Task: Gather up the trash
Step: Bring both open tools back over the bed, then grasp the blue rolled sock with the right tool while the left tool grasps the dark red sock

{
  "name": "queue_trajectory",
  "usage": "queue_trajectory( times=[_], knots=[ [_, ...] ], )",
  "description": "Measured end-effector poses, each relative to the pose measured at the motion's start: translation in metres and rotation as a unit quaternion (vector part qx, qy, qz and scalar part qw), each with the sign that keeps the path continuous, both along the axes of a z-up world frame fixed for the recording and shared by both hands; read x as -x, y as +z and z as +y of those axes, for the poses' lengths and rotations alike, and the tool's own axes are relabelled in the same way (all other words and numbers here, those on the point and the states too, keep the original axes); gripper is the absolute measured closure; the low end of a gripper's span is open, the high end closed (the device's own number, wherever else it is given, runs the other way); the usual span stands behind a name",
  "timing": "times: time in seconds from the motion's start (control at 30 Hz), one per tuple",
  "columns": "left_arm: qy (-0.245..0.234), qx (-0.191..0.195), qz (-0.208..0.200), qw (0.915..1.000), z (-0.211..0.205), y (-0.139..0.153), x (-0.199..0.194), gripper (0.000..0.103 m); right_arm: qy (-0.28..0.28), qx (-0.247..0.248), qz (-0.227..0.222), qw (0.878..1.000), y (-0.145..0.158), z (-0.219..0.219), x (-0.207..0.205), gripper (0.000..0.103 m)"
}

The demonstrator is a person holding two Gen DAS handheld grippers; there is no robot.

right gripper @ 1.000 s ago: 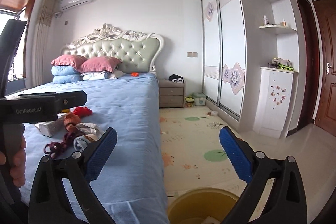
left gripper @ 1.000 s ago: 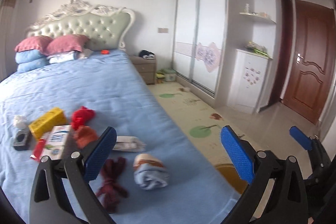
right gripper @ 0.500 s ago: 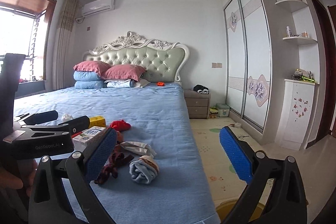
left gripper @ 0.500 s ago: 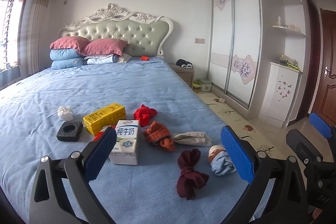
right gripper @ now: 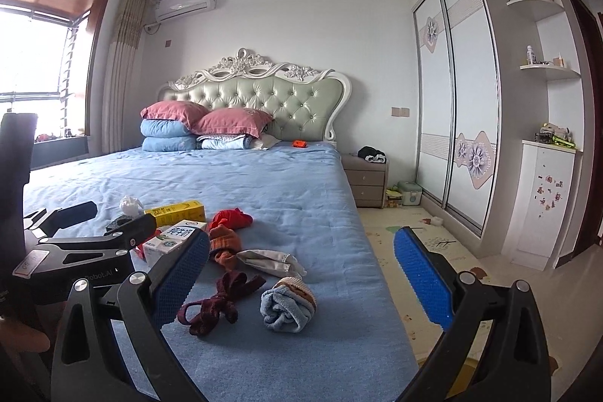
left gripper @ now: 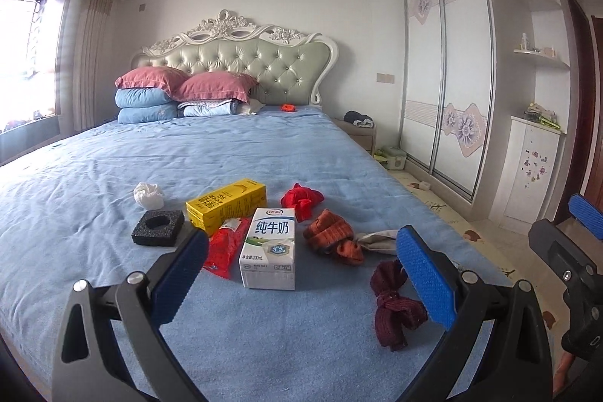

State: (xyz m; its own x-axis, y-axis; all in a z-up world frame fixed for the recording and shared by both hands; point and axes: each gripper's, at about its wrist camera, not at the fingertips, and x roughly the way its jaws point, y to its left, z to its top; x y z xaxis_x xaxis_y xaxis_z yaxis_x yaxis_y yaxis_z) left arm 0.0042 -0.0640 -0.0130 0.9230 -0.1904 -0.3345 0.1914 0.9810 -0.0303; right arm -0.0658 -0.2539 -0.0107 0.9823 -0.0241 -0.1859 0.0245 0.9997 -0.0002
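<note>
The left gripper was held above the foot of the blue bed, its 2 blue-padded fingers spread wide and nothing caught between them. Directly ahead, framed between the pads, a white milk carton lay flat on the cover. A red wrapper was seen touching the carton's left side, just beyond the left pad, and a yellow box lay behind both. Further left, a black foam block and a crumpled white tissue were placed near each other. Socks were scattered to the right: a red one, an orange one, a grey-white one and a maroon one, the last partly hidden by the right pad. The right gripper was likewise held open and empty, nearer the bed's right edge, with a rolled light-blue sock lying between its pads and the maroon sock just inside its left pad. The milk carton was seen left of that pad, partly covered by the other gripper's body.
</note>
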Motion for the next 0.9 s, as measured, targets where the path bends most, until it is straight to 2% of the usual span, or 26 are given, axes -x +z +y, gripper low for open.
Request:
queue_trajectory(
  times=[0.13,0.3,0.47,0.63,0.9],
  knots=[
    [-0.001,-0.001,0.005,1.0000,0.002,-0.009,-0.002,0.004,0.007,0.006,0.019,1.000,-0.006,0.002,-0.009,0.008],
    [0.000,0.002,0.017,0.9999,0.005,-0.017,-0.008,0.004,0.022,-0.011,0.040,0.999,-0.013,-0.001,-0.016,0.008],
    [-0.001,-0.005,0.019,0.9998,0.003,-0.019,-0.013,0.004,0.017,-0.018,0.091,0.996,-0.024,-0.003,-0.036,0.008],
    [-0.007,-0.013,0.015,0.9998,-0.001,-0.020,-0.014,0.004,0.013,-0.031,0.121,0.992,-0.033,-0.007,-0.048,0.008],
    [-0.005,-0.013,0.044,0.9989,-0.002,-0.028,-0.025,0.004,0.007,0.000,0.174,0.985,-0.046,0.000,-0.073,0.011]
  ],
)
